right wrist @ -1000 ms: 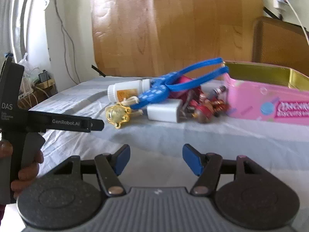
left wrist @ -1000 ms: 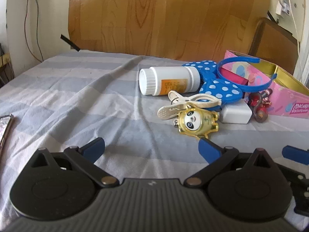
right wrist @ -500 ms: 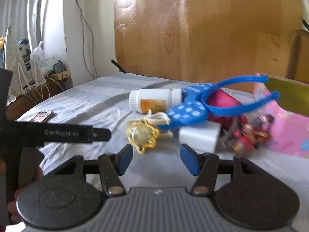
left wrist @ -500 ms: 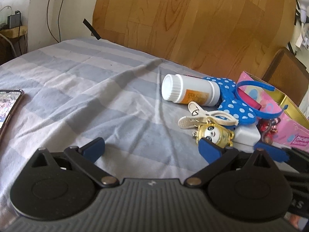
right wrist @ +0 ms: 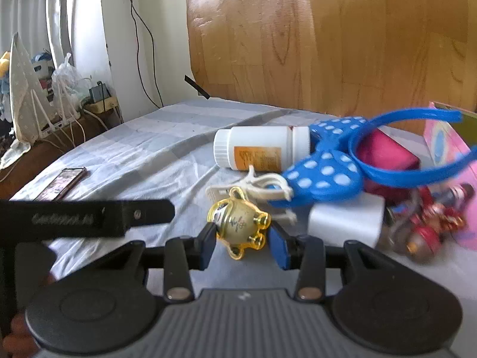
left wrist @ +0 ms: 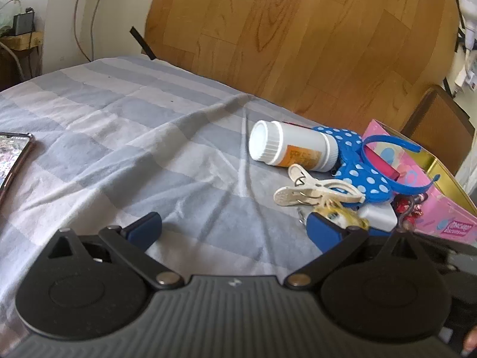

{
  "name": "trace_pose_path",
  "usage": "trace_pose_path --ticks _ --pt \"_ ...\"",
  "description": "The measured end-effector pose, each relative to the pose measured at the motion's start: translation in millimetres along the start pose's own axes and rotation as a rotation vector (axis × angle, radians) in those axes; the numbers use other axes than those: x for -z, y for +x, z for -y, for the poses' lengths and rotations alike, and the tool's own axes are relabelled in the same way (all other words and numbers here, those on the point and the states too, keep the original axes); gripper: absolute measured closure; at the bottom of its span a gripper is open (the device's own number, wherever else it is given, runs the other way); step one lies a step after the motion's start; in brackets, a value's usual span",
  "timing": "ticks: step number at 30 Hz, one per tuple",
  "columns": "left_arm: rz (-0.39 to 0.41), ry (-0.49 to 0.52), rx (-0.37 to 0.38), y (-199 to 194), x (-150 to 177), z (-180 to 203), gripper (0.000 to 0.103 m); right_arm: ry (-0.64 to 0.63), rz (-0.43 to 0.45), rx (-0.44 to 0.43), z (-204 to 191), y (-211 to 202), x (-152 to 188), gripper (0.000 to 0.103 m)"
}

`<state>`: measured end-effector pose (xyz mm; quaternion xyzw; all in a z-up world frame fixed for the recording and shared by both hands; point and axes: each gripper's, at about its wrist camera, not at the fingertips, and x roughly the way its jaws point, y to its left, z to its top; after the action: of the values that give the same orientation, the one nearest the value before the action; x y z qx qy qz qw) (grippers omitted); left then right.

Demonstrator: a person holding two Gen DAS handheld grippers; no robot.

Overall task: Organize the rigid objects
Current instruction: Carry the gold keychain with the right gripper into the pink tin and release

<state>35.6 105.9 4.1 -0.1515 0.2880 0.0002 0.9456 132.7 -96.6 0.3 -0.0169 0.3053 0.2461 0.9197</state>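
The yellow toy [right wrist: 240, 226] lay on the striped sheet [left wrist: 125, 137] at the near edge of the pile, and the right gripper [right wrist: 242, 246] had its two blue fingers [right wrist: 278, 247] on either side of it, drawn in close; whether the pads actually touched and pinched the toy could not be told. In the left wrist view the toy [left wrist: 342, 219] showed only partly, at about 4 o'clock, behind the left gripper's own right finger. The left gripper [left wrist: 234, 232] hung over bare sheet with its fingers spread wide and nothing between them.

Just beyond the toy, at 12 o'clock from it, lay a cream clothes peg [left wrist: 313, 192], and past that a white bottle [right wrist: 262, 152] on its side, its cap toward 9 o'clock. At 2 o'clock from the toy a blue dotted headband [right wrist: 325, 176] rested over the pile, partly on top of a white block [right wrist: 345, 220] that sat at 3 o'clock, just beside the toy. Small red figures [right wrist: 432, 223] lay beyond the block, against a pink tin [left wrist: 447, 208] at the 3 o'clock edge. A phone [right wrist: 64, 182] lay well apart at 9 o'clock. A wooden headboard [left wrist: 298, 44] stood behind at 12 o'clock
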Motion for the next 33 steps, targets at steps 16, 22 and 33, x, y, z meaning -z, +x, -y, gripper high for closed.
trace_pose_path --ticks 16,22,33 --pt "-0.239 0.189 0.513 6 41 114 0.003 0.106 0.045 0.139 55 -110 78 0.065" --pt "-0.271 0.304 0.549 6 56 151 0.016 0.129 0.064 0.164 67 -120 91 0.065" --pt "-0.237 0.392 0.538 16 37 194 0.041 0.135 0.121 0.164 84 -133 86 0.070"
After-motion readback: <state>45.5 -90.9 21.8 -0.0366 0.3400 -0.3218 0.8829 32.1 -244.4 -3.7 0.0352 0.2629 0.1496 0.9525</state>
